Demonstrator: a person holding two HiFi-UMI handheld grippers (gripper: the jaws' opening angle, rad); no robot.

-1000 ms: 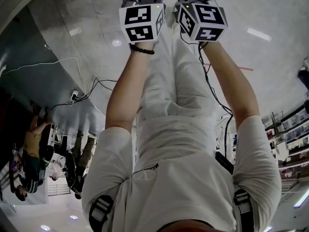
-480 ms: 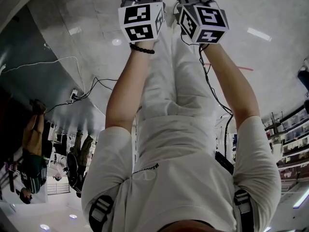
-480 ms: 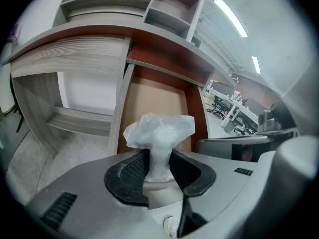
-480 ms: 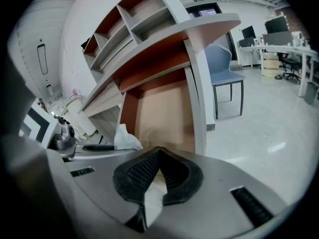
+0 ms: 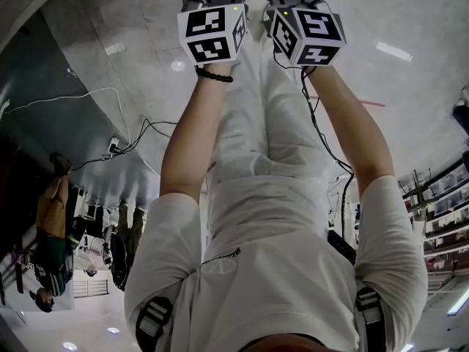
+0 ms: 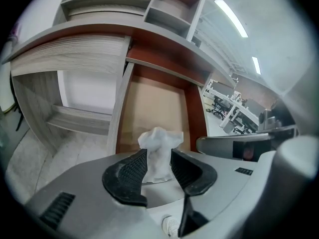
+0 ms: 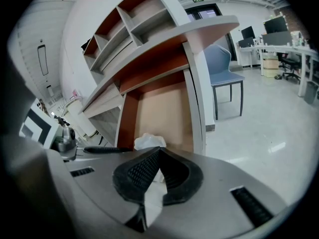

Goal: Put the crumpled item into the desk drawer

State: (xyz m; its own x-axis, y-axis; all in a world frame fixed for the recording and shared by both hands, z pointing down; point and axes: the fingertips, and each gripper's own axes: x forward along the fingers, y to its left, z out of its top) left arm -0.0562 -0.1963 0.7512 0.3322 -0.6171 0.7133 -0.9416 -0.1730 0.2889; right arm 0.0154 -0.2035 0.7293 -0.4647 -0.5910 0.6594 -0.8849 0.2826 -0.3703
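A white crumpled item (image 6: 158,139) stands between the black ridged pads (image 6: 130,171) of my left gripper (image 6: 158,154), its lower end resting on the grey gripper body. Those jaws have just been opening and now stand wide around the item without clearly pressing on it. Straight ahead and below lies the open desk drawer (image 6: 193,114), with red-brown walls and a bare tan bottom. My right gripper (image 7: 159,149) is shut with nothing in it, close beside the left one; past its tips the crumpled item (image 7: 147,141) shows over the drawer (image 7: 127,117). Both marker cubes (image 5: 212,31) sit at the top of the head view.
Above the drawer runs the desk top (image 7: 209,26), with open shelf compartments (image 6: 172,6) higher up. A grey side panel and shelf (image 6: 75,121) stand left of the drawer. A blue chair (image 7: 223,66) and office desks (image 7: 284,46) are off to the right on the pale floor.
Both marker cubes stay where they were at the top of the head view. Only a person in the background at the left has shifted.
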